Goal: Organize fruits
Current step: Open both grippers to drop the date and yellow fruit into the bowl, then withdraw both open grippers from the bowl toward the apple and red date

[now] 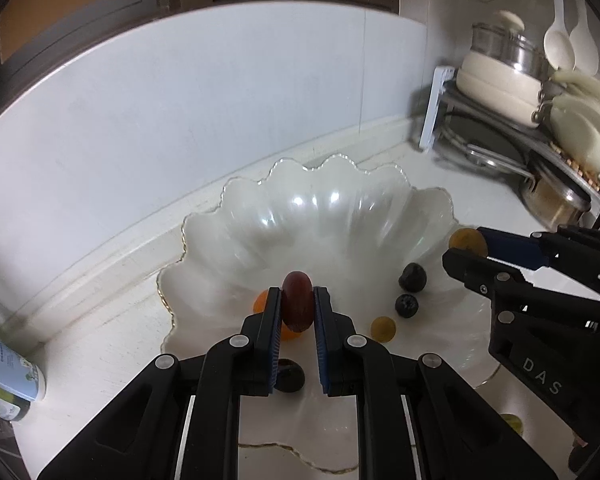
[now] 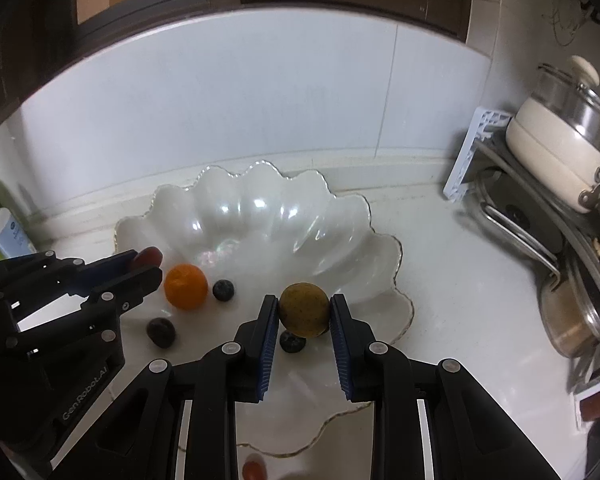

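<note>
Pearly white bowl (image 2: 340, 216), dark red grape (image 1: 297, 306), brownish-yellow fruit (image 2: 304, 310).

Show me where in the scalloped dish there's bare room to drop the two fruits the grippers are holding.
The far half of the white dish, up toward the backsplash, is bare. The near half is crowded: an orange fruit, blueberries, a dark grape. The left gripper grips a red grape; the right gripper a yellow-brown fruit.

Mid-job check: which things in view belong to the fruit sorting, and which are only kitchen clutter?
Job:
- scalloped white bowl
- red grape in the left tool
- yellow-brown round fruit in the right tool
- orange fruit, blueberries, dark grape in the bowl

Clutter:
- pot rack
- cream lidded pot
- white ladles
- soap bottle
</note>
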Motion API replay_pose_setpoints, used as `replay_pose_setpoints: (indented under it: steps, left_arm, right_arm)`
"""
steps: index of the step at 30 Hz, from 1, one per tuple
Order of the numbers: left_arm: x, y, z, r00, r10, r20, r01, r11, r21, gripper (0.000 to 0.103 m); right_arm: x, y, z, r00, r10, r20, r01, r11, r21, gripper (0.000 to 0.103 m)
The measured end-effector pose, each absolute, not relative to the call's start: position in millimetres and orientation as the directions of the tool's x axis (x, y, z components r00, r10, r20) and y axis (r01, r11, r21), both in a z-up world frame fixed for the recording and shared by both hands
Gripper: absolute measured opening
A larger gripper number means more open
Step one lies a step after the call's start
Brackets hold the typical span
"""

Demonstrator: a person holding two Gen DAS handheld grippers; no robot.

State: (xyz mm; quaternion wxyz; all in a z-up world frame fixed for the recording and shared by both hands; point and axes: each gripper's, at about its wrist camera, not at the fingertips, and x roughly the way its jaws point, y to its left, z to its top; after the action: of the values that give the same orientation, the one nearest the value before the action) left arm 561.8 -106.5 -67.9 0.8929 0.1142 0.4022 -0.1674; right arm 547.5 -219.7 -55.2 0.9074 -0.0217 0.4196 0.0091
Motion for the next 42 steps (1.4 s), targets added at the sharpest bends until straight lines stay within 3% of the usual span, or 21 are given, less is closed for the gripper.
replay_pose_setpoints:
  steps: [10, 12, 13, 14, 25, 42]
  left_arm:
    - [569, -113, -87, 0.585, -0.161, -0.795, 0.393, 0.913, 0.105, 0.018]
    - [569, -114, -89, 0.578, -0.149, -0.802, 0.393, 0.912, 0.114, 0.029]
    - [568, -114, -89, 0.583, -0.141, -0.8, 0.39, 0.913, 0.124, 0.041]
    - [567, -114, -88, 0.591, -0.136, -0.795, 0.387, 0.913, 0.132, 0.046]
    - [545, -96, -61, 0.662, -0.109, -0.742, 0.328, 0.932, 0.156, 0.053]
    - [491, -71, -9, 0.74, -0.209, -0.64, 0.347, 0.933, 0.097, 0.055]
  right_arm:
    - [555, -223, -70, 0.62, 0.005, -0.785, -0.039, 0.999, -0.025, 0.028]
    - [555, -224, -69, 0.617, 0.006, -0.787, -0.036, 0.999, -0.021, 0.031]
    - [555, -225, -69, 0.615, 0.006, -0.789, -0.035, 0.999, -0.02, 0.037]
    - [555, -225, -69, 0.615, 0.003, -0.788, -0.032, 0.999, -0.021, 0.04]
    - [532, -226, -54, 0.655, -0.018, -0.756, -0.013, 0.999, -0.035, 0.043]
    - [462, -219, 2, 0.771, -0.036, -0.636, 0.041, 0.999, -0.007, 0.043]
